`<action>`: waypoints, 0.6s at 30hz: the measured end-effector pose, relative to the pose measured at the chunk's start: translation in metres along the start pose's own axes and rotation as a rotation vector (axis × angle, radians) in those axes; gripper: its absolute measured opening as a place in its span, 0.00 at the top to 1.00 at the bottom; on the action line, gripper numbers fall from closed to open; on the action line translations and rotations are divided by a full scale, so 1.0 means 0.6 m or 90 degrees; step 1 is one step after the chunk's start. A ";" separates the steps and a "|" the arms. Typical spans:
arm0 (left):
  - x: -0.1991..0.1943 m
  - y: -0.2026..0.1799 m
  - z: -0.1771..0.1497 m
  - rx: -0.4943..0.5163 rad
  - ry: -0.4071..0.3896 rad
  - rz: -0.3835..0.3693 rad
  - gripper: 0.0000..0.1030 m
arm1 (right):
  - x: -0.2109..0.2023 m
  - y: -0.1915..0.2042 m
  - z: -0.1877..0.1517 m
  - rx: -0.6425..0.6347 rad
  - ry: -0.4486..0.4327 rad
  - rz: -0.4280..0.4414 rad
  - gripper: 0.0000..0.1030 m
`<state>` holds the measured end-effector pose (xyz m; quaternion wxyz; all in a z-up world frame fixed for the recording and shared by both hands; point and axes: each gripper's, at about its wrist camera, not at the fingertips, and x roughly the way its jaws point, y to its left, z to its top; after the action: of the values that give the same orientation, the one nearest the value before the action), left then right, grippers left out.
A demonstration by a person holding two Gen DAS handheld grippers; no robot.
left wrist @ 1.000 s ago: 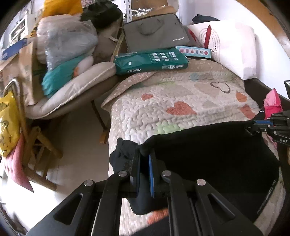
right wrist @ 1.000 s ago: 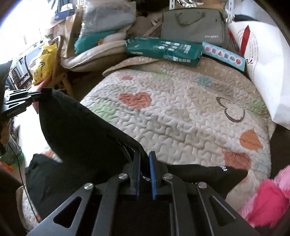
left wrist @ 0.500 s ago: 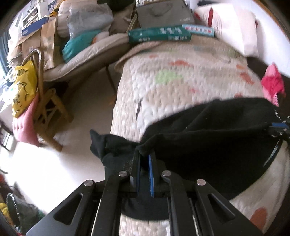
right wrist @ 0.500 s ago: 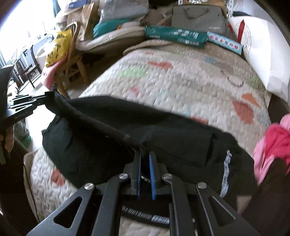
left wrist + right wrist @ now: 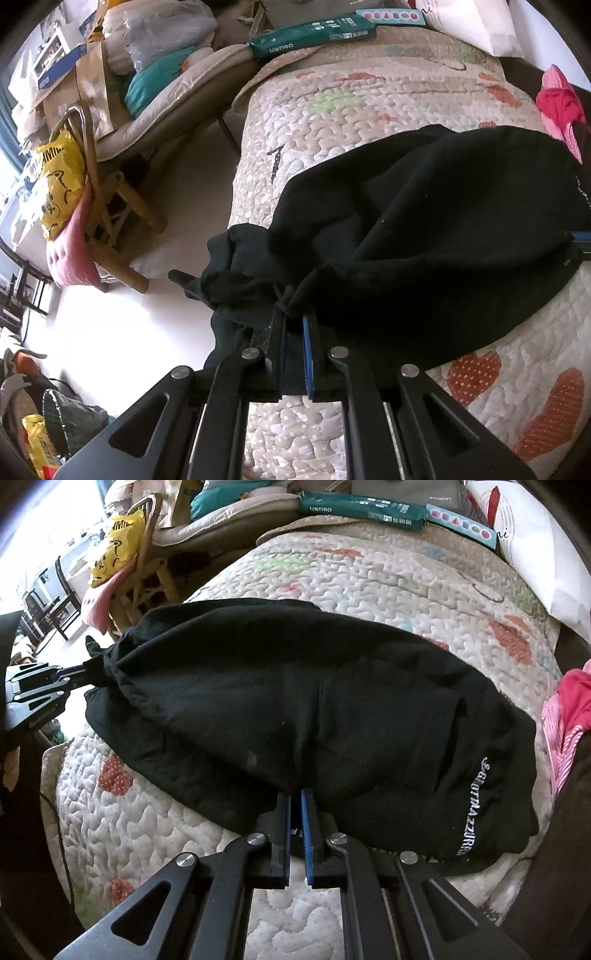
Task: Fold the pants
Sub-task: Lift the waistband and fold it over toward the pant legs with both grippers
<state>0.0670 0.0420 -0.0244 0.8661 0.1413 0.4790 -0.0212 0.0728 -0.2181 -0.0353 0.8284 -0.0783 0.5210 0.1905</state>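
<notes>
soft, limp black pants (image 5: 295,701) lie across the bed's (image 5: 369,590) near edge; my left fingers (image 5: 291,325) pinch a bunched end, right fingers (image 5: 295,801) pinch the near hem. best held at the ends.

Left gripper (image 5: 293,321) pinches black pants (image 5: 424,236).

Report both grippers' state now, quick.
Left gripper: shut on the black pants, at a bunched end near the bed's edge.
Right gripper: shut on the black pants' near edge.
</notes>
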 end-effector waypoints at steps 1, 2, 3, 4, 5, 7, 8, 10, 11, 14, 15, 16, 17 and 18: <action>0.001 -0.001 -0.001 0.002 0.002 0.002 0.92 | 0.001 0.001 -0.003 0.001 0.004 0.003 0.94; 0.002 -0.001 -0.001 0.003 0.005 0.005 0.90 | 0.001 0.002 -0.004 0.001 0.009 0.005 0.94; 0.003 -0.001 -0.001 0.003 0.009 0.010 0.89 | 0.002 0.003 -0.007 0.001 0.017 0.008 0.93; 0.004 0.000 -0.003 0.003 0.014 0.009 0.88 | 0.004 0.005 -0.011 -0.001 0.029 0.014 0.93; 0.006 0.000 -0.004 0.003 0.021 0.006 0.84 | 0.006 0.007 -0.016 -0.001 0.046 0.024 0.93; 0.007 0.003 -0.007 0.001 0.031 0.010 0.72 | 0.005 0.008 -0.024 0.007 0.063 0.027 0.92; 0.005 0.008 -0.009 -0.006 0.035 0.009 0.67 | 0.003 0.007 -0.027 0.011 0.067 0.029 0.92; 0.000 0.022 -0.010 -0.029 0.035 -0.006 0.67 | -0.005 0.003 -0.032 0.028 0.081 0.039 0.91; -0.004 0.035 -0.010 -0.052 0.033 -0.019 0.66 | -0.011 0.000 -0.033 0.036 0.083 0.040 0.91; -0.021 0.081 -0.014 -0.142 0.014 -0.055 0.58 | -0.037 -0.006 -0.031 0.044 0.064 0.042 0.90; -0.027 0.099 -0.015 -0.179 0.004 -0.067 0.57 | -0.050 -0.007 -0.024 0.043 0.053 0.042 0.88; -0.032 0.117 -0.017 -0.218 -0.009 -0.077 0.56 | -0.064 -0.006 -0.014 0.042 0.036 0.045 0.87; -0.040 0.141 -0.020 -0.270 -0.027 -0.079 0.56 | -0.073 -0.004 -0.004 0.041 0.024 0.050 0.78; -0.044 0.157 -0.023 -0.305 -0.039 -0.079 0.55 | -0.082 0.000 0.007 0.040 0.012 0.055 0.59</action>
<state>0.0577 0.1336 0.0122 0.8859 -0.0986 0.4518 0.0361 0.0573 -0.2282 0.0103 0.8167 -0.0315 0.5371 0.2085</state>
